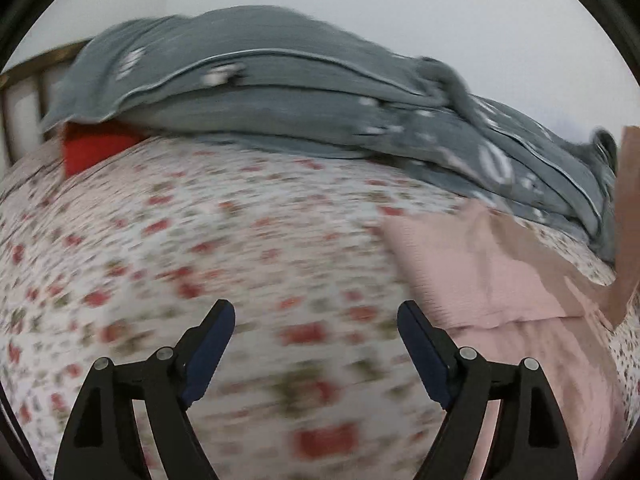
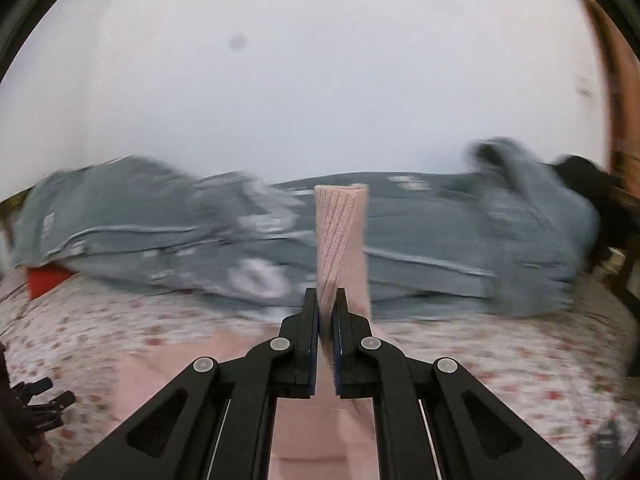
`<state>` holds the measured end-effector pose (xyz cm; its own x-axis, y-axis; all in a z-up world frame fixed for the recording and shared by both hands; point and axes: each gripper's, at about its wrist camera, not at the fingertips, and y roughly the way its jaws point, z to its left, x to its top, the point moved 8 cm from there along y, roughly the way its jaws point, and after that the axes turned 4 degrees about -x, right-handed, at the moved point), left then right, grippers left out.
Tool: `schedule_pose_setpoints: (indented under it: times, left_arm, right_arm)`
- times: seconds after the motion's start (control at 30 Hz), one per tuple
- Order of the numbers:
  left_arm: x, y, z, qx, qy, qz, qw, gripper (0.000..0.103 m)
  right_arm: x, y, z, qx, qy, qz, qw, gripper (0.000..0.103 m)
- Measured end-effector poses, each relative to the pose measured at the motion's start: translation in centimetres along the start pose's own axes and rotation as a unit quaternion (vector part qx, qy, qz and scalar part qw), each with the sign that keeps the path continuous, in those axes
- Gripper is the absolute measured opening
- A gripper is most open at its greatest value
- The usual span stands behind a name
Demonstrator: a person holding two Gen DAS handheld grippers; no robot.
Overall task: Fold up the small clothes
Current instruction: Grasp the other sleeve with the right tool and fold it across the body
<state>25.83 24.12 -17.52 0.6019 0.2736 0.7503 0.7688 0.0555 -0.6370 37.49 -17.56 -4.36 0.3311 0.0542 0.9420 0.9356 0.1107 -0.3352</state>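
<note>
A small pink ribbed garment (image 1: 492, 276) lies on the floral bedsheet (image 1: 224, 248), to the right of my left gripper (image 1: 316, 312). My left gripper is open and empty, hovering above the sheet just left of the garment's edge. My right gripper (image 2: 328, 300) is shut on a strip of the pink garment (image 2: 340, 232), which stands up past the fingertips; the rest of the garment (image 2: 192, 364) hangs and spreads below it. The left gripper shows at the lower left of the right wrist view (image 2: 40, 404).
A rumpled grey duvet (image 1: 280, 92) lies along the far side of the bed, also in the right wrist view (image 2: 440, 240). A red item (image 1: 92, 148) pokes out under it at the left. A wooden bed frame (image 1: 24, 68) and white wall stand behind.
</note>
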Motion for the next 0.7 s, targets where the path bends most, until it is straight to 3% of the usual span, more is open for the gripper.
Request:
schedule_pose_setpoints:
  times: [0.17, 0.33, 0.43, 0.5, 0.63, 0.7]
  left_arm:
    - [-0.9, -1.3, 5.8, 0.018, -0.036, -0.001, 0.9992, 0.083]
    - [-2.1, -1.3, 8.0, 0.026, -0.047, 0.012, 0.9985, 0.083]
    - [-2.3, -1.0, 7.4, 0.021, -0.033, 0.016, 0.9991, 0.083]
    - [-2.1, -0.6, 6.2, 0.012, -0.025, 0.018, 0.9995, 0.083]
    - [-1.2, 1.1, 1.7, -0.051, -0.01, 0.029, 0.9983, 0.083]
    - [-0.6, 2.3, -0.6, -0.08, -0.009, 0.04, 0.996, 0.083]
  right_arm:
    - [-3.7, 4.0, 15.4, 0.102, -0.06, 0.039, 0.992, 0.006]
    - [-11.3, 7.8, 24.6, 0.148, -0.113, 0.109, 0.976, 0.007]
    - [-16.3, 10.0, 26.4, 0.181, -0.142, 0.194, 0.954, 0.023]
    - [-17.9, 9.7, 26.3, 0.188, -0.157, 0.218, 0.945, 0.029]
    - [-16.5, 7.3, 22.3, 0.194, -0.122, 0.201, 0.952, 0.049]
    - [-14.7, 6.1, 18.8, 0.189, -0.081, 0.185, 0.961, 0.051]
